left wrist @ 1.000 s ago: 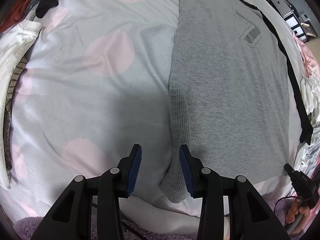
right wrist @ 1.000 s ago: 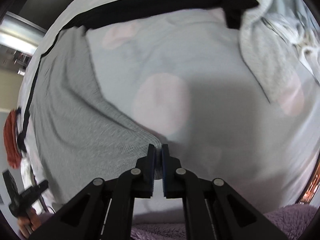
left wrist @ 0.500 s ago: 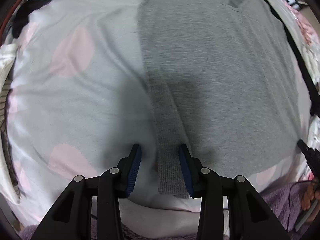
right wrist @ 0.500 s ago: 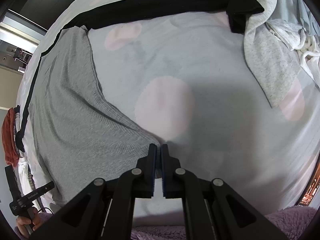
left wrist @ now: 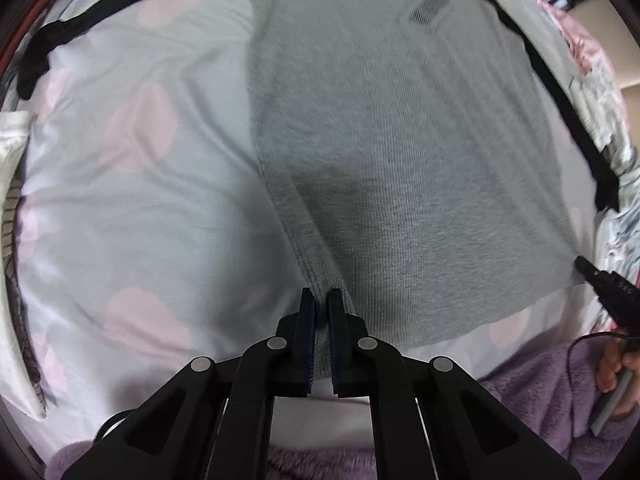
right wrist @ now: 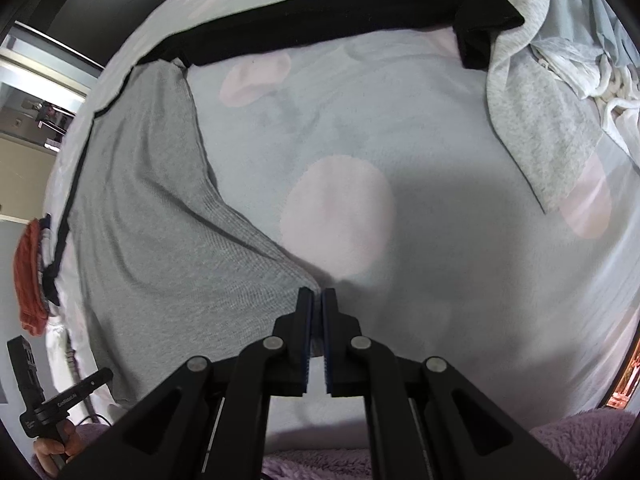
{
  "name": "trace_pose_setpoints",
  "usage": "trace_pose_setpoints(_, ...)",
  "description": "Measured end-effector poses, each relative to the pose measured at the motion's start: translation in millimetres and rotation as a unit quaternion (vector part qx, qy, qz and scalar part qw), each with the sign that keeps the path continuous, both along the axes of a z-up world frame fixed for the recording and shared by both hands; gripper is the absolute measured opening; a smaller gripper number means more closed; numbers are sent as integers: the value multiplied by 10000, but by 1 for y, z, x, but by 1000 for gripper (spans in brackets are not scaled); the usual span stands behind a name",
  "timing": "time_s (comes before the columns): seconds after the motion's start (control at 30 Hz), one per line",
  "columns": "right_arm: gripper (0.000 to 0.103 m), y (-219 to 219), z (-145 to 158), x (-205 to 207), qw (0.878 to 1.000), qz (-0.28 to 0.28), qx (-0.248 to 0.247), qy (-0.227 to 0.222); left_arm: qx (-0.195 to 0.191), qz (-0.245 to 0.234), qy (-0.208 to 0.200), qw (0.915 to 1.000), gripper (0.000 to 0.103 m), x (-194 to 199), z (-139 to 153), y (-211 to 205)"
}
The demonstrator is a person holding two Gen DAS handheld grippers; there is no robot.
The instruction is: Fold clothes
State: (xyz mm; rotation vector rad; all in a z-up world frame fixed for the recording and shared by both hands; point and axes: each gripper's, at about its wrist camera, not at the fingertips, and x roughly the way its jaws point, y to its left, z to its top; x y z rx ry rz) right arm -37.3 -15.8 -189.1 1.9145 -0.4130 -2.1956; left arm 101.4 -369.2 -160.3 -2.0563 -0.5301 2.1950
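left tool clenching grey ribbed shirt hem | right tool gripping its other corner | shirt lying on dotted bedsheet

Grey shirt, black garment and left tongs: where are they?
Grey shirt [left wrist: 400, 160], left wrist view, middle of its body.
Black garment [right wrist: 320, 28], right wrist view, its long band.
Left tongs [left wrist: 321, 300], left wrist view, between the tips.

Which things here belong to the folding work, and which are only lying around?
Part of the job:
- grey ribbed garment, spread flat
- left gripper, shut on its near left corner
- right gripper, shut on its near right corner
- spotted bedsheet underneath

Lying about:
- black garment
- light grey garment
- white garment
- red cloth
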Motion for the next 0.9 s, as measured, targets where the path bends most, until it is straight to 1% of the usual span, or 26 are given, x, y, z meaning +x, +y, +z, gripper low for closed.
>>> trace_pose_setpoints(0.07, 5, 4, 9, 4, 9998, 2, -152, 130, 28, 40, 96, 9999, 6, 6, 12, -12)
trace_pose_setpoints(0.13, 5, -3, 13, 2, 9993, 9, -285, 244, 109, 93, 172, 9997, 6, 13, 23, -27)
trace_pose_setpoints(0.2, 5, 2, 22, 10, 9984, 17, -462, 325, 150, 130, 237, 9995, 6, 19, 33, -44)
trace_pose_setpoints(0.27, 5, 9, 28, 19, 9977, 36, -568, 357, 57, 111, 284, 9995, 6, 23, 39, -66)
trace_pose_setpoints(0.3, 5, 10, 30, 22, 9976, 52, -590, 365, 17, 84, 292, 9995, 6, 24, 40, -71)
trace_pose_setpoints(0.33, 5, 9, 31, 24, 9977, 114, -568, 356, -40, 39, 275, 9996, 6, 26, 42, -67)
trace_pose_setpoints(0.4, 4, 4, 31, 26, 9982, 243, -445, 321, -273, -86, 189, 9994, 4, 30, 35, -68)
trace_pose_setpoints(0.43, 2, 6, 33, 31, 9986, 307, -300, 311, -433, -163, 127, 9988, 3, 33, 31, -69)
trace_pose_setpoints(0.47, 2, 3, 32, 31, 9989, 361, -57, 306, -623, -247, 51, 9977, 3, 37, 28, -68)
trace_pose_setpoints(0.5, 2, 3, 29, 31, 9989, 419, -8, 225, -764, -326, -26, 9965, 3, 38, 25, -67)
trace_pose_setpoints(0.53, 2, 3, 26, 32, 9988, 478, 4, 129, -801, -375, -107, 9960, 3, 37, 20, -67)
trace_pose_setpoints(0.6, 2, 1, 19, 31, 9984, 571, 32, -52, -801, -397, -209, 9958, 3, 34, 15, -67)
trace_pose_setpoints(0.67, 2, -1, 14, 29, 9982, 585, 96, -115, -805, -411, -291, 9955, 3, 31, 11, -68)
trace_pose_setpoints(0.8, 6, -1, 10, 27, 9981, 578, -67, -216, -703, -494, -533, 9949, 5, 28, 7, -71)
trace_pose_setpoints(0.83, 6, -2, 9, 27, 9979, 595, -110, -249, -656, -470, -581, 9950, 5, 28, 5, -73)
trace_pose_setpoints(0.9, 10, -3, 7, 26, 9973, 630, -197, -316, -578, -384, -617, 9957, 5, 29, 3, -79)
